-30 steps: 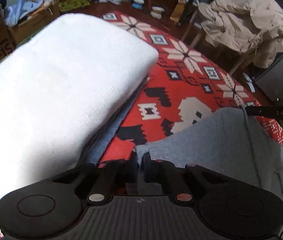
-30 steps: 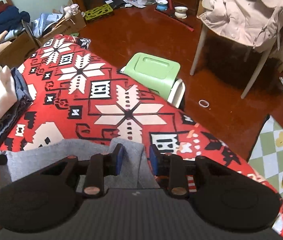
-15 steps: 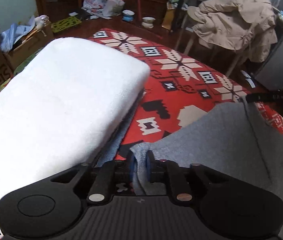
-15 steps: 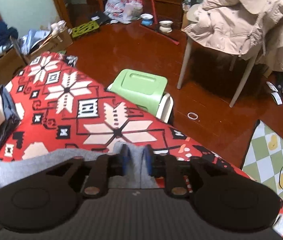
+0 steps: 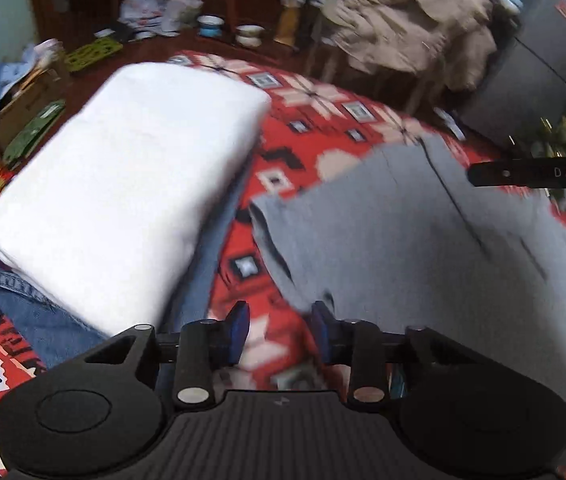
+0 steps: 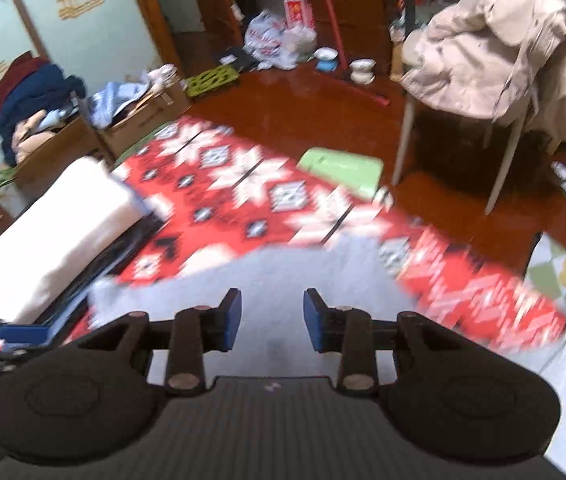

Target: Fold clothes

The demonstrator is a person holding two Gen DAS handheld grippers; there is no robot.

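A grey garment [image 5: 423, 248] lies flat on the red patterned cloth [image 5: 283, 160]; it also fills the lower middle of the right wrist view [image 6: 283, 276]. My left gripper [image 5: 279, 330] stands open just off the garment's near left corner, holding nothing. My right gripper [image 6: 270, 320] is open above the grey fabric, also holding nothing. A folded white towel [image 5: 123, 184] rests on folded blue jeans [image 5: 35, 312] to the left, and the towel [image 6: 55, 236] shows at the left of the right wrist view. Both views are blurred.
A chair draped with a beige coat [image 6: 495, 52] stands on the wooden floor to the right. A green stool [image 6: 343, 168] sits by the cloth's far edge. Cardboard boxes of clothes [image 6: 83, 120] are at the back left. The other gripper's finger [image 5: 531, 174] shows at right.
Both grippers have opened and let go of the grey garment's edge, then drawn back and up. The garment now lies flat on the cloth.
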